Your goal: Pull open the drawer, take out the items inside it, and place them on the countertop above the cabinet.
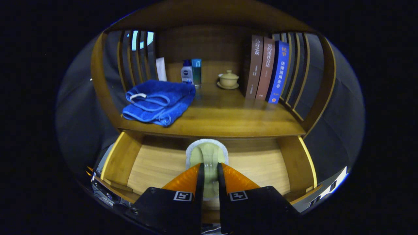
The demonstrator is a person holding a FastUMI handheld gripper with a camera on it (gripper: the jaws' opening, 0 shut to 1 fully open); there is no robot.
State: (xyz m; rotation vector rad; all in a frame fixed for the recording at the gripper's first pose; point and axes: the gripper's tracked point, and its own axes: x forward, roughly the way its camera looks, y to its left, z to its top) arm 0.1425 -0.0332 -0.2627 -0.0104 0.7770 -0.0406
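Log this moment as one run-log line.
drawer: open | gripper: closed on sponge inside drawer | countertop: towel, bottles, teacup, books

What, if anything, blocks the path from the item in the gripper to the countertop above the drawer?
Nothing visible does: the gripper is closed on the pale item over the open drawer, and bare countertop lies directly beyond, right of the blue towel.

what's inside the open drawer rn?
One pale green item with a white rim lies in the drawer, between the fingers of the gripper, which is nearly closed on it. Its near part and the drawer's front are covered.
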